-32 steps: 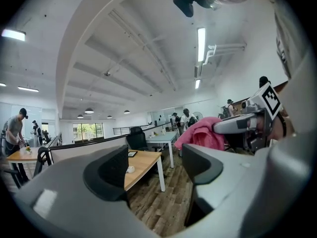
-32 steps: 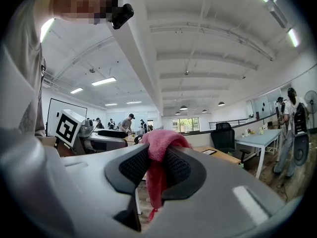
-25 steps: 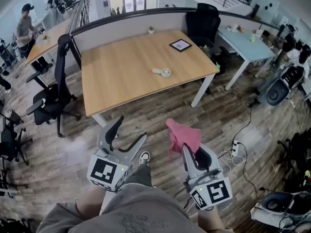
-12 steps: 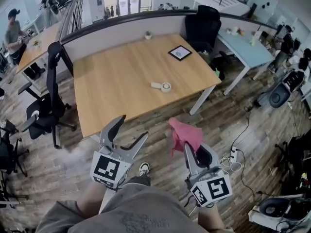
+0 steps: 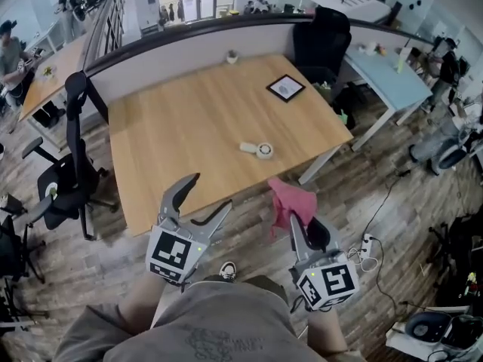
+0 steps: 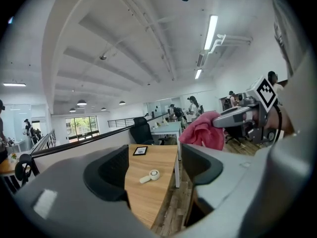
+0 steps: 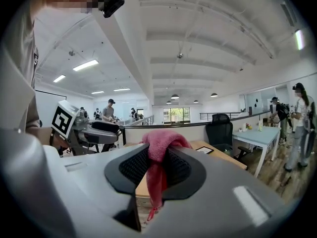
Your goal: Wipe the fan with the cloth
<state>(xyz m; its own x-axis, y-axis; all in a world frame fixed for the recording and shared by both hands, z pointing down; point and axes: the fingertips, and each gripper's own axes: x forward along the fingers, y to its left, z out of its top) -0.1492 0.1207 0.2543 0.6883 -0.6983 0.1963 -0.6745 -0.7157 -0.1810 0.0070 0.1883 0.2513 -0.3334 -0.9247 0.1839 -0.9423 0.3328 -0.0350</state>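
Closing in on surface (image 5: 189,127). right gripper (image 5: 303,229) is clamping limp cloth (image 5: 291,204); left gripper (image 5: 209,192) fingers (image 5: 181,191) are gaping, empty. Mid-frame fan (image 5: 259,150) is looking light, rigid: grab handle (image 5: 247,147).

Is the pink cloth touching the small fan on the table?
Apart. The head view shows the cloth in the right gripper, bare tabletop between it and the fan.

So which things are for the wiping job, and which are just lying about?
For the job: pink cloth pinched in the right claw; small white fan on the wooden table; left claw, open.

Just lying about: black-framed picture; small white pot; black office chair.
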